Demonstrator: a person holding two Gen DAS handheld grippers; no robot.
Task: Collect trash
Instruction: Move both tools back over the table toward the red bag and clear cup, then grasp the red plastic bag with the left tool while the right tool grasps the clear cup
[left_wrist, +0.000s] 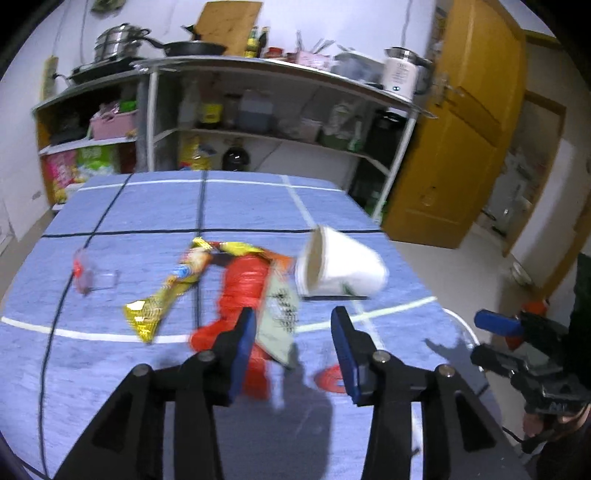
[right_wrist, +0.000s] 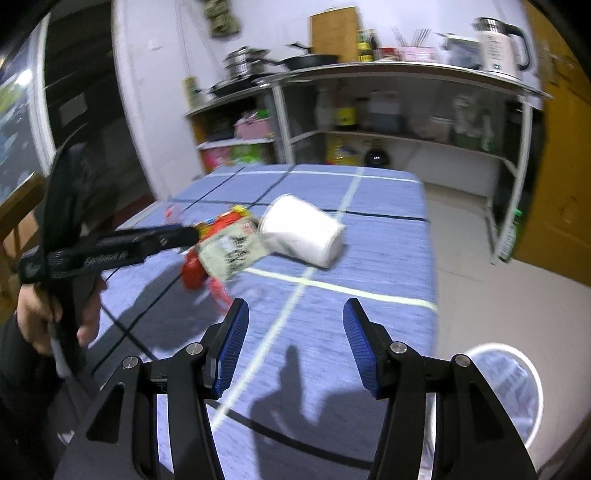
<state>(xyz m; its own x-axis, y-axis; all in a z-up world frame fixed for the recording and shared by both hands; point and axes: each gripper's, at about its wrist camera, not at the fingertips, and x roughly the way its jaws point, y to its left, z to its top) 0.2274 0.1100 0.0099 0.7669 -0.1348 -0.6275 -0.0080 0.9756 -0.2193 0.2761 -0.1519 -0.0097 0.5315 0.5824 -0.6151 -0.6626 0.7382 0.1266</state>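
Paper cup (left_wrist: 341, 264) lies tipped at two o'clock on the counter (left_wrist: 147, 206): light, crushable, probably empty; grip mid-wall. Both grippers, left gripper (left_wrist: 293, 334) and right gripper (right_wrist: 295, 330), gape wide, empty.

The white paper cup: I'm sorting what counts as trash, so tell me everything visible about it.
The white paper cup lies tipped on its side on the blue tablecloth, open mouth facing the wrapper pile, its rim right against it. It looks like plain paper, empty inside, undented, with a small dark mark near its base. Neither gripper touches it.
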